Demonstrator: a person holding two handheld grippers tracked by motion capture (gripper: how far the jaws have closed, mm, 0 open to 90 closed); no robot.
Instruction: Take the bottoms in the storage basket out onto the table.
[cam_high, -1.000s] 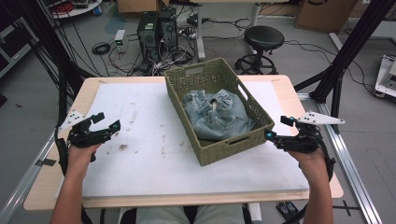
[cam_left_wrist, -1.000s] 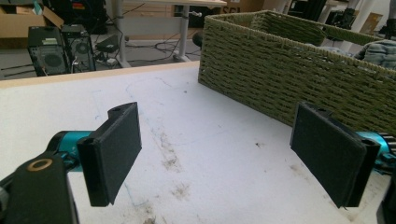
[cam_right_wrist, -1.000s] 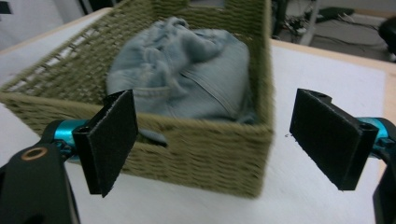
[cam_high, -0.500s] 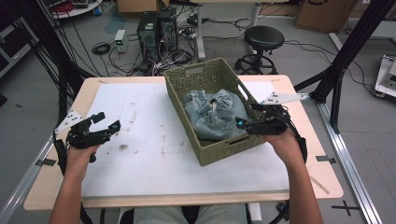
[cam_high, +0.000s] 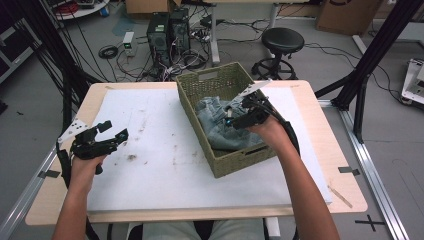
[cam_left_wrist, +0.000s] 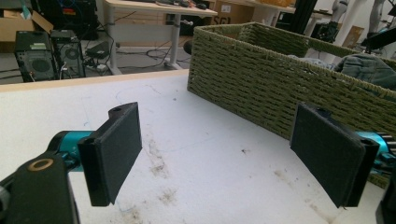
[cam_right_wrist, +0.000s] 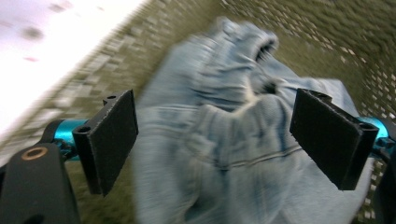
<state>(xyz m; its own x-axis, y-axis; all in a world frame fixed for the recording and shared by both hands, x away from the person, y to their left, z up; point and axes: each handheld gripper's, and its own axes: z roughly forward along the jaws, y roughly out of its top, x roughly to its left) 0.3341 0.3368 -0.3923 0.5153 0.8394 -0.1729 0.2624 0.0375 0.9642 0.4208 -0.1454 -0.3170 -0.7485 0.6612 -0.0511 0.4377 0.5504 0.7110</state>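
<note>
**Right gripper swings in over the basket**

A second ago the right gripper (cam_high: 231, 120) sat at the table's right edge, outside the basket (cam_high: 192, 102). Now it hangs over the jeans (cam_high: 216, 131), jaws spread wide and holding nothing. That looks like the start of a grab. The left gripper (cam_high: 116, 131) has not moved; it rests on the white sheet, jaws apart and empty. The jeans lie crumpled in the basket, pale blue denim, seams and a hem showing.
</note>
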